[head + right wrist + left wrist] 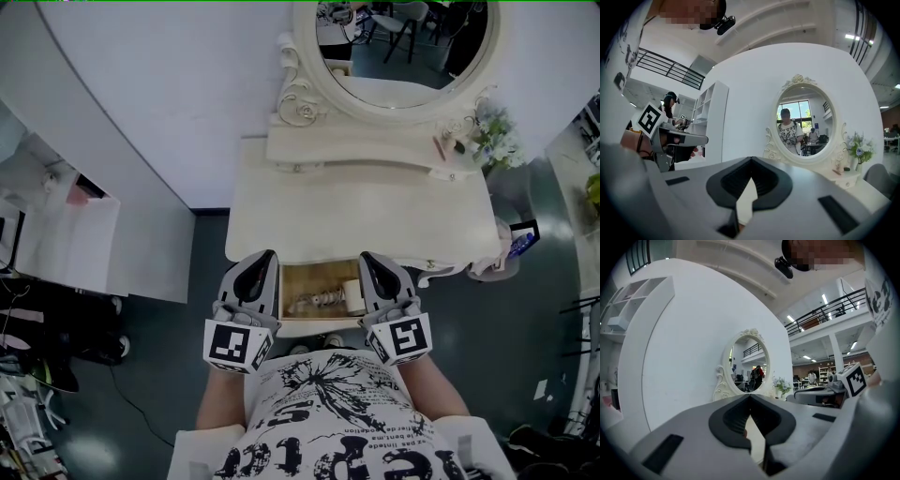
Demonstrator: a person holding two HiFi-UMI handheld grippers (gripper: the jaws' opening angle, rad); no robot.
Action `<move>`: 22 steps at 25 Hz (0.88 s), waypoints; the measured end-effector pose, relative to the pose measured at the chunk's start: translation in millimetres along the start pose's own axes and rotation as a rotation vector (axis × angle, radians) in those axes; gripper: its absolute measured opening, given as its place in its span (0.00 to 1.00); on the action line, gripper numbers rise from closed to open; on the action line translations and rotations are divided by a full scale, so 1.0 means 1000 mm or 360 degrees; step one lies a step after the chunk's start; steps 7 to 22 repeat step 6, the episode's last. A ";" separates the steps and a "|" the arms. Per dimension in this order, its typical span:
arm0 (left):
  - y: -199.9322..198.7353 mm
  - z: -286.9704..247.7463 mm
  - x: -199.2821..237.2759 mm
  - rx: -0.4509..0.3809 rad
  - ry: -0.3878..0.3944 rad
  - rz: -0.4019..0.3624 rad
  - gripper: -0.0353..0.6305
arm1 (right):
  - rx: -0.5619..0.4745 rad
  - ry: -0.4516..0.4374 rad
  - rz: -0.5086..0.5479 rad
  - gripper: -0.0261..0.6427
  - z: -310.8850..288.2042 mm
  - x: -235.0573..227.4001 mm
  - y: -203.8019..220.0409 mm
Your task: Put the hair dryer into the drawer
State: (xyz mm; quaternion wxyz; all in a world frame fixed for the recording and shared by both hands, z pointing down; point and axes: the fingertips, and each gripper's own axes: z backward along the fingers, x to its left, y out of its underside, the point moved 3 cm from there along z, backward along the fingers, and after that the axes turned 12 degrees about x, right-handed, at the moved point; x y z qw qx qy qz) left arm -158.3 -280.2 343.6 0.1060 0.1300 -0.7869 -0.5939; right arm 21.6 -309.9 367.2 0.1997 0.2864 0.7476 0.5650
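Our grey left gripper [262, 258] is clenched on nothing at the front edge of the cream dressing table [356, 211]. Beside it, the open wooden drawer [317, 328] holds what looks like the cream hair dryer [352, 292] in its right half. Our right gripper [371, 259] is likewise clenched and empty.

Head view steeply down over dressing table [281, 216], gripper views level, sharing mirror [802, 123]

Left gripper [264, 258]: lower centre-left of frame, held level, jaws together, nothing between them. Right gripper [368, 259]: lower centre-right, level, jaws together, empty. Set side by side, apart.
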 end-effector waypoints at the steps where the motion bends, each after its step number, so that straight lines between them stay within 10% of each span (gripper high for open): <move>1: 0.000 0.000 -0.001 0.0000 0.0004 0.0001 0.08 | 0.0000 0.0000 0.0002 0.06 0.000 0.000 0.000; 22: -0.001 -0.004 -0.001 0.0001 0.0000 -0.0021 0.08 | 0.0002 0.0010 0.0011 0.06 0.000 -0.001 0.000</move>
